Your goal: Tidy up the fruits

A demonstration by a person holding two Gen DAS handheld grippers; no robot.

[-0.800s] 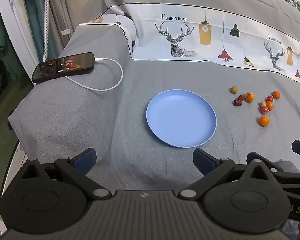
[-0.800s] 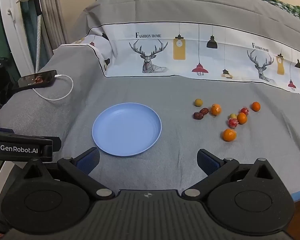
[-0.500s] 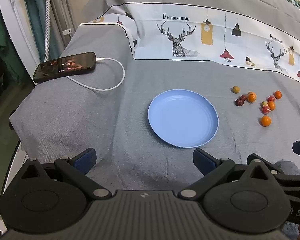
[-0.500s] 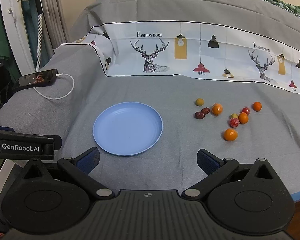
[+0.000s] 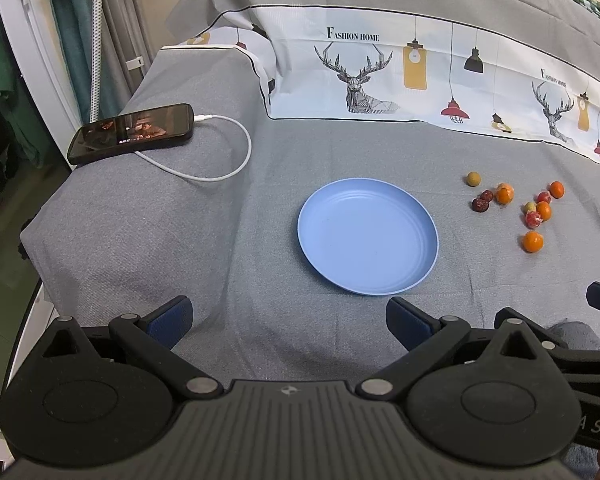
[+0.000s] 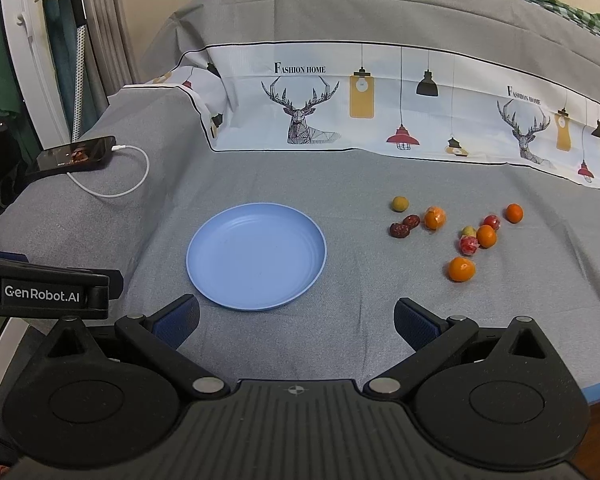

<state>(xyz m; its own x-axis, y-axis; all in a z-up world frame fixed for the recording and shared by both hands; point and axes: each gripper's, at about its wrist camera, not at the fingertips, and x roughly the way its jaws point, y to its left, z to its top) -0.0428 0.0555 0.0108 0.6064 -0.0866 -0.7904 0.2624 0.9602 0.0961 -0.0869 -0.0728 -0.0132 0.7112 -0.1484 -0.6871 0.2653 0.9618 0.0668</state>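
Note:
An empty light-blue plate lies on the grey cloth. To its right lie several small fruits: an orange one nearest me, two dark red dates, a yellow-green ball, and more orange and red ones behind. My left gripper is open and empty, short of the plate's near rim. My right gripper is open and empty, just below the plate's near right rim.
A black phone with a white charging cable lies at the far left corner. A printed deer cloth rises at the back. The surface drops off at the left edge. The other gripper's body shows at the left.
Both views have shifted slightly; the plate and fruits sit a little further right in each. Both grippers stay open and nothing on the cloth has moved.

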